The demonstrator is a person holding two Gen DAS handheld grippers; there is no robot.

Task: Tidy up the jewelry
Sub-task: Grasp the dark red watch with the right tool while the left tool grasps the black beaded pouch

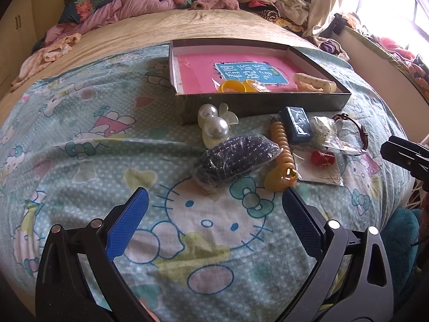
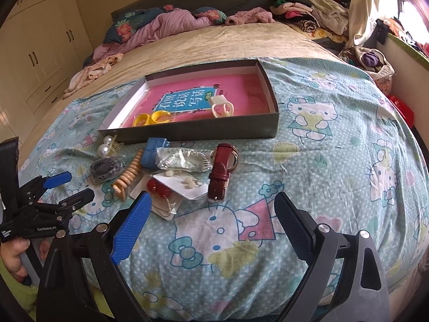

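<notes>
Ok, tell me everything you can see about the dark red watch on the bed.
The watch has a dark red, leather-looking strap and a metal-rimmed case whose face cannot be read. It lies on the cartoon-print bedsheet in front of the open box, at the right end of the jewelry cluster, beside a clear plastic bag. Neither gripper touches it.

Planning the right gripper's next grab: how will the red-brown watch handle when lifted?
The watch lies flat, so it probably won't roll. Its strap looks like leather and will likely droop if pinched at one end. The round case may make it top-heavy; gripping mid-strap seems safer.
</notes>
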